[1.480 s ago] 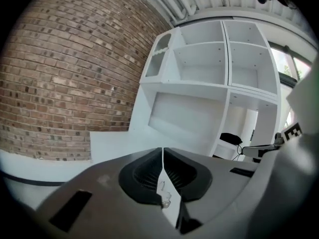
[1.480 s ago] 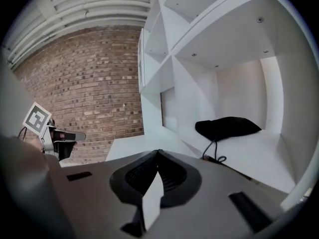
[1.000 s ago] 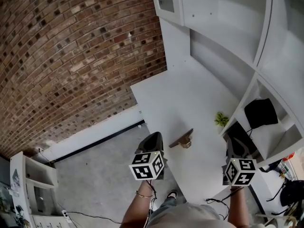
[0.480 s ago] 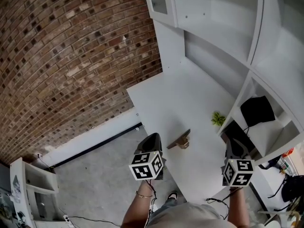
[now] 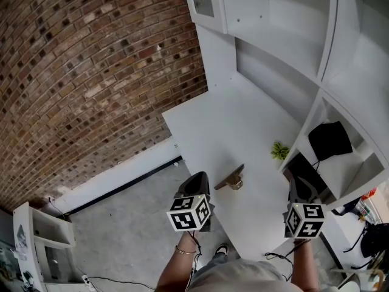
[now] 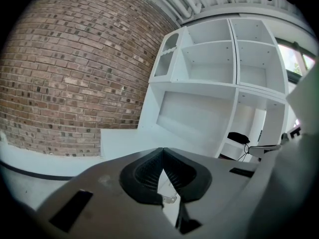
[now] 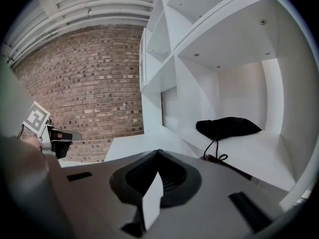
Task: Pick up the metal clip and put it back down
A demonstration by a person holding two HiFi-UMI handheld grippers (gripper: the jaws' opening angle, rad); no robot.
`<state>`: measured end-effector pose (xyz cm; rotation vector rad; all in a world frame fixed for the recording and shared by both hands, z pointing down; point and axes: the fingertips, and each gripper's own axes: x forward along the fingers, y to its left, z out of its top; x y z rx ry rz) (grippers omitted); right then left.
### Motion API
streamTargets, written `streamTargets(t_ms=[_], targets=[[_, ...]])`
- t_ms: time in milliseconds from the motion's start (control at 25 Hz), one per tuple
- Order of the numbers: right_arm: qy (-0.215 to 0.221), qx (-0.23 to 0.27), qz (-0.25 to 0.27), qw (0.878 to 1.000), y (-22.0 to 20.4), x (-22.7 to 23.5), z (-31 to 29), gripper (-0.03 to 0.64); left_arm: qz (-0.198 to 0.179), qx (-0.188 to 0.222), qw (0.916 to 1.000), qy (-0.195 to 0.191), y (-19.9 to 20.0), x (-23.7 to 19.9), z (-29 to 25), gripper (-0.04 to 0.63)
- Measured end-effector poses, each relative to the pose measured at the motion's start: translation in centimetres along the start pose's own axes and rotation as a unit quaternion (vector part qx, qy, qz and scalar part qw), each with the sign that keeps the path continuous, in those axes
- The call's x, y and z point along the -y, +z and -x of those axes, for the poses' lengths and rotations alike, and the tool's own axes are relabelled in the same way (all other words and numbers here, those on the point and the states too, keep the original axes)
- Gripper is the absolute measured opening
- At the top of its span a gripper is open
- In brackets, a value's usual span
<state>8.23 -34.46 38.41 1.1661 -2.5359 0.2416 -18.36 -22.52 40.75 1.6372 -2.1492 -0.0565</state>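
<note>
Next to no change over the last second: only a slight slide of the whole scene in the head view, with brick wall (image 5: 91, 72), white shelves (image 5: 276, 17) and table (image 5: 243, 123) shifting together. Left gripper (image 5: 196, 176) and right gripper (image 5: 297, 179) parked as before at the table's near side, each pinched fully shut with tips meeting and nothing between them. Metal clip (image 5: 231, 180) lying on the table as before, ahead of and between the two grippers, nearer the left one, touching neither.

For the task: lying just as a finished put-down would leave it, yet just as fit for a clip waiting to be lifted. No telling which from this.

Counted, large to small: one brick wall, one set of white shelves, one table, two grippers, one black bag (image 5: 331, 141) in a shelf compartment, one small green plant (image 5: 280, 151) at the table's far edge, one metal clip.
</note>
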Motion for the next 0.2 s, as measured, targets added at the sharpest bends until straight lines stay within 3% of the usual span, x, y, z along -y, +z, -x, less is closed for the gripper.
streamTargets(t_ms=[200], targets=[[0.002, -0.001, -0.002, 1.000, -0.11, -0.20, 0.23, 0.001, -0.001, -0.008, 0.9999, -0.007, -0.70, 0.58, 0.12, 0.011]])
